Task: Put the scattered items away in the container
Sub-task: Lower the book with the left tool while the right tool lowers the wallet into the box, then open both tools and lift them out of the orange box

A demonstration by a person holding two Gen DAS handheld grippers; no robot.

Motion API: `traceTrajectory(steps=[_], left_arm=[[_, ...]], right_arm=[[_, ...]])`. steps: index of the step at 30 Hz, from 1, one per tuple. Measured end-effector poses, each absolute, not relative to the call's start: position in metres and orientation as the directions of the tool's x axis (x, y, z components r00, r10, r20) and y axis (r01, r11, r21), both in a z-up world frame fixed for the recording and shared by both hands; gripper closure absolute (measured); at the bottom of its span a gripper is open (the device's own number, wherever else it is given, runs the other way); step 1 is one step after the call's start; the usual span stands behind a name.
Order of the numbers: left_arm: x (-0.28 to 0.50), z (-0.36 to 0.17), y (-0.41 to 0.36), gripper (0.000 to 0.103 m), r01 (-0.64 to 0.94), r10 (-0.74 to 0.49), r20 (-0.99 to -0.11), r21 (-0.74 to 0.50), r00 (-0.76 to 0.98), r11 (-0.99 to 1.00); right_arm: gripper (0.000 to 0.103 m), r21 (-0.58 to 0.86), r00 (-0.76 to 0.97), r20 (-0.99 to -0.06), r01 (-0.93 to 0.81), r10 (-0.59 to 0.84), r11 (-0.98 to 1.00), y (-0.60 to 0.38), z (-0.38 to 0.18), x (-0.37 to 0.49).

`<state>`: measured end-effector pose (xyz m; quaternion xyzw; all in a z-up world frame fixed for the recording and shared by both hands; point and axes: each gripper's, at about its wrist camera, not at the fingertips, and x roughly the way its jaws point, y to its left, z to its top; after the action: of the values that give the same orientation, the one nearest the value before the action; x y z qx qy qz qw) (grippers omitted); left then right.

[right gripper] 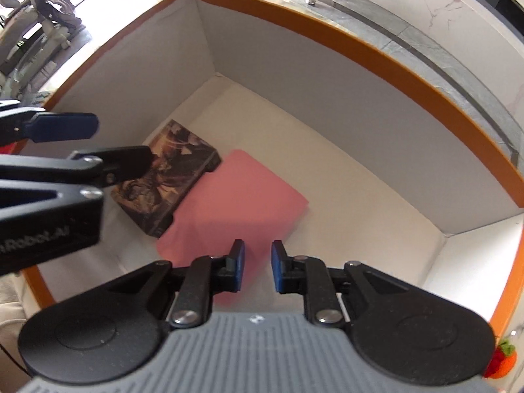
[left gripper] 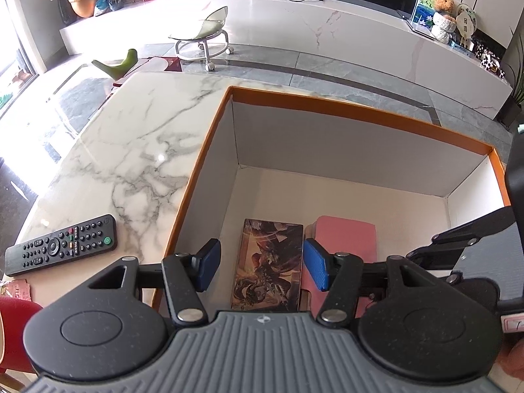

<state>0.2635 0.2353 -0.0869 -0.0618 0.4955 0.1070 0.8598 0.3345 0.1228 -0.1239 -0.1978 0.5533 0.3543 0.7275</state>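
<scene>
Two items already lie on the floor of the orange-rimmed box (left gripper: 344, 106), which stands on the marble desk (left gripper: 131, 150) and fills most of both views. Inside, near its left wall, a pink flat pad (right gripper: 239, 196) lies beside an illustrated card box (right gripper: 167, 170), the two touching or slightly overlapping; which one lies on top is hard to tell from the soft right wrist view. A black remote control (left gripper: 62, 245) lies on the desk to the left of the box, well apart from it. The left gripper (left gripper: 262, 267) hangs over the card box with its blue pads apart and nothing between them. The right gripper (right gripper: 258, 267) hangs above the pink pad, its jaws narrowly apart and gripping nothing.
</scene>
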Motion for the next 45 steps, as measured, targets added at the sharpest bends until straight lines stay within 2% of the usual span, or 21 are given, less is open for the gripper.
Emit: traceTrajectory(steps=[6,11,15,17,26,35,45], left_arm=[[0.262,-0.087,0.233,0.037,-0.244,0.129,-0.863,0.006,0.488,0.97],[0.263,-0.087,0.232,0.037,-0.241,0.134,-0.86,0.014,0.492,0.97],[0.263,-0.089,0.229,0.037,-0.232,0.138,-0.859,0.023,0.493,0.972],[0.263,-0.089,0.228,0.037,-0.23,0.138,-0.859,0.024,0.493,0.973],[0.264,-0.091,0.226,0.037,-0.231,0.142,-0.86,0.03,0.49,0.973],[0.257,-0.085,0.224,0.037,-0.233,0.128,-0.852,0.007,0.507,0.972],[0.232,-0.057,0.197,0.037,-0.226,0.122,-0.805,-0.015,0.581,0.974]], right_arm=[[0.081,0.057,0.18,-0.945,-0.734,0.275,0.677,0.126,-0.116,0.331],[0.081,-0.049,0.23,-0.959,-0.712,0.167,0.7,0.114,-0.124,0.343],[0.081,-0.057,0.209,-0.969,-0.704,0.129,0.708,0.11,-0.133,0.347],[0.086,-0.031,0.188,-0.971,-0.715,0.15,0.698,0.11,-0.132,0.347],[0.089,0.075,0.106,-0.957,-0.807,0.27,0.585,0.116,-0.121,0.335],[0.088,0.063,0.126,-0.953,-0.806,0.275,0.588,0.111,-0.11,0.331],[0.087,-0.019,0.271,-0.916,-0.765,0.295,0.643,0.081,-0.064,0.307]])
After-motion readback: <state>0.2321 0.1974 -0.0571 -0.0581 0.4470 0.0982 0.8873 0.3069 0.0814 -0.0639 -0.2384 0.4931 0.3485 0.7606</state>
